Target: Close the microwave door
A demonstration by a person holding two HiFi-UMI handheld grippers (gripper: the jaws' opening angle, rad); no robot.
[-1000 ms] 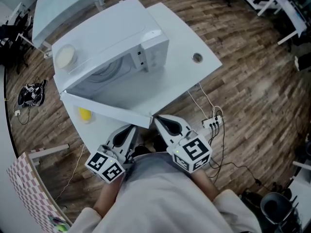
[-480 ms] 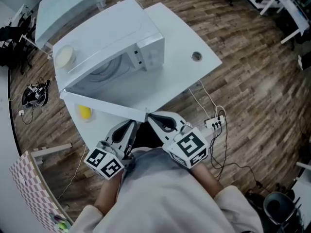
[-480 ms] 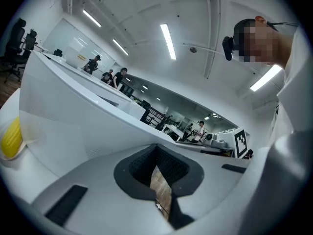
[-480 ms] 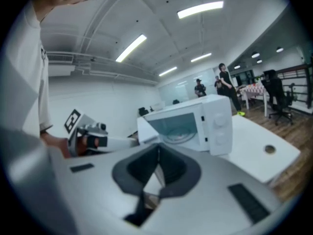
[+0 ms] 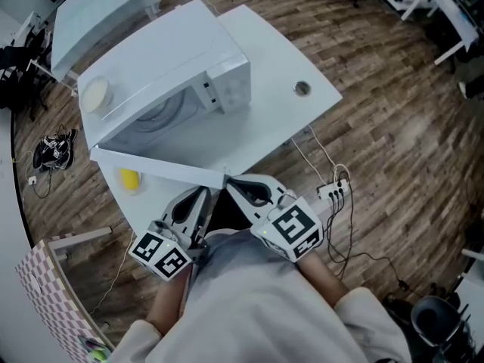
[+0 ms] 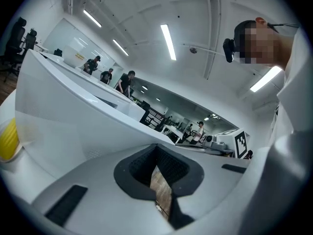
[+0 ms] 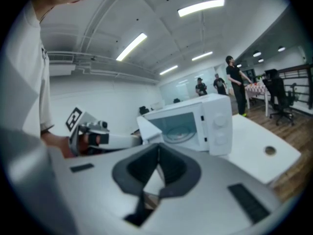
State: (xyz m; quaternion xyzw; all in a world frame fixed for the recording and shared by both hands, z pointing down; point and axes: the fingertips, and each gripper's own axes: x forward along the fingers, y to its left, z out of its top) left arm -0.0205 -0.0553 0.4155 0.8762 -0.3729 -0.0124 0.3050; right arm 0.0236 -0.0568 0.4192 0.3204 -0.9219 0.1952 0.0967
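A white microwave [image 5: 170,59] stands on a white table [image 5: 280,59], and its door [image 5: 155,169] hangs open toward me. The glass turntable shows inside. My right gripper [image 5: 231,181] is shut, with its tips right at the door's free corner. I cannot tell whether they touch. To the left of it, my left gripper [image 5: 201,193] is shut and sits just under the door's lower edge. In the right gripper view the microwave [image 7: 200,121], its open door [image 7: 145,129] and the left gripper [image 7: 95,137] show beyond the shut right gripper [image 7: 158,153]. The left gripper view shows the door [image 6: 83,116] close above the left gripper [image 6: 157,153].
A pale round dish [image 5: 96,94] lies on top of the microwave. A yellow object [image 5: 130,178] sits on the table under the door. The table has a cable hole [image 5: 302,88]. A power strip and cables [image 5: 333,191] lie on the wooden floor at my right. A second table [image 5: 91,6] stands behind.
Both grippers have drifted slightly left along the door's front edge. The door stands at much the same open angle.
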